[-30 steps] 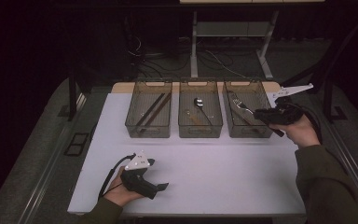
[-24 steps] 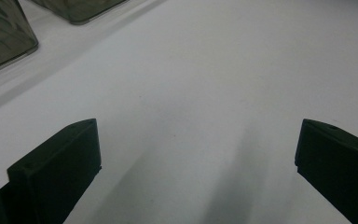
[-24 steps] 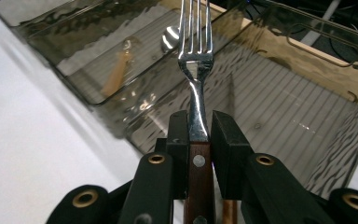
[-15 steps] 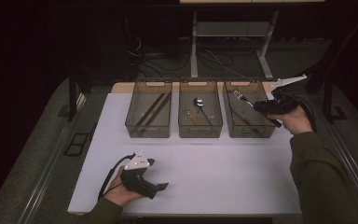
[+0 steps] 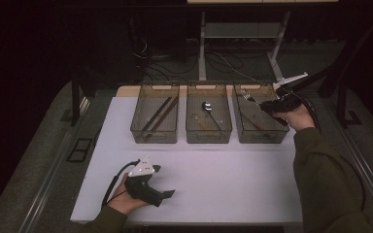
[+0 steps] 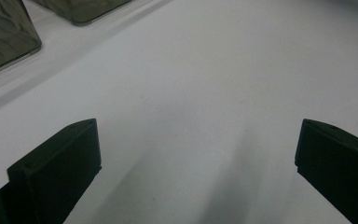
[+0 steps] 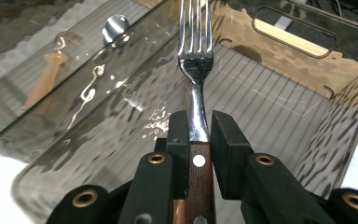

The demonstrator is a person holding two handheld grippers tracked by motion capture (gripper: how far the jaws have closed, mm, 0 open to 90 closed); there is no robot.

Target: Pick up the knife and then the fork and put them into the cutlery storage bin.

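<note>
Fork [image 7: 195, 65], wooden-handled, is pinched at its handle between the fingers of my right gripper [image 7: 199, 135], its tines pointing into the rightmost bin [image 5: 282, 136] of three on the bench [image 5: 233, 170]. I see my left gripper [image 5: 148, 187] resting low on the white bench near its front edge, fingers [image 6: 56, 168] spread wide with nothing between them.

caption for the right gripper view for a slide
Right gripper clamps a wood-handled fork by its neck, tines pointing into the clear bin.
</note>
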